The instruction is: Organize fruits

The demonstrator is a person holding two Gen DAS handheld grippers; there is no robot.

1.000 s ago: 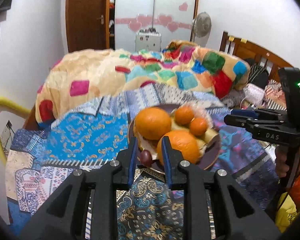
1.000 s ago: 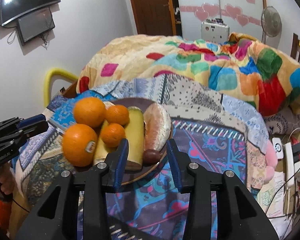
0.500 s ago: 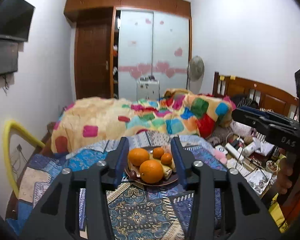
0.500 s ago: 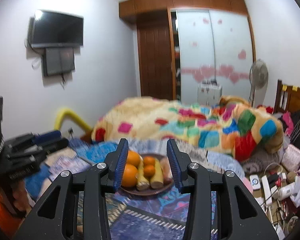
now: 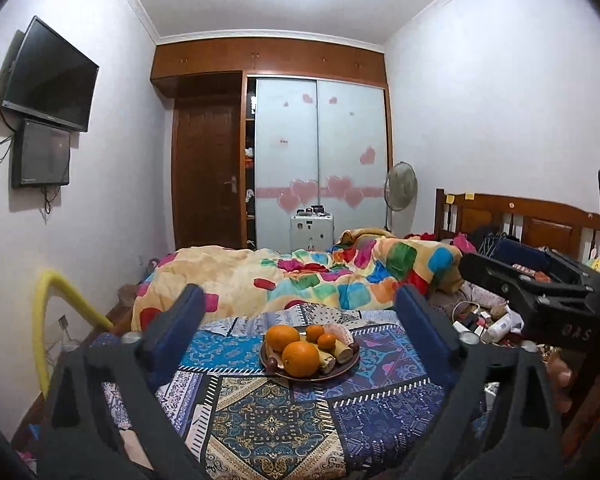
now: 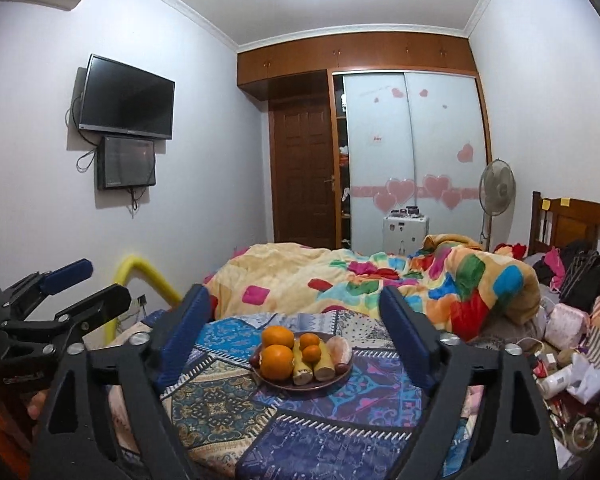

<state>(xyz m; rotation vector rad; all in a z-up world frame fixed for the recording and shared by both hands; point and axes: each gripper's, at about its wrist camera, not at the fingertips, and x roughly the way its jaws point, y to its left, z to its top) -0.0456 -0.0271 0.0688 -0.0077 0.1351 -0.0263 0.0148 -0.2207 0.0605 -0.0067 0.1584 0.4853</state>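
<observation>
A brown plate (image 5: 342, 374) (image 6: 284, 385) of fruit rests on a blue patterned cloth (image 5: 272, 420) (image 6: 220, 396) on the bed. It holds two large oranges (image 5: 300, 358) (image 6: 276, 361), two small oranges (image 5: 326, 340) (image 6: 311, 353), pale yellow fruit pieces (image 5: 343, 353) (image 6: 302, 372), a peeled pinkish fruit (image 6: 339, 349) and small dark fruits (image 6: 342, 368). My left gripper (image 5: 298, 312) is open and empty, held back from the plate. My right gripper (image 6: 296, 306) is open and empty, also well back. Each gripper shows at the edge of the other's view.
A colourful patchwork quilt (image 5: 300, 280) is bunched behind the plate. Clutter of bottles and bags (image 6: 560, 360) lies on the right by the wooden headboard (image 5: 520, 220). A yellow padded rail (image 6: 148, 276) stands on the left. A TV (image 6: 126, 98), wardrobe and fan stand behind.
Both grippers have pulled far back and up from the plate and opened wider. The fruit plate now looks small and distant.
</observation>
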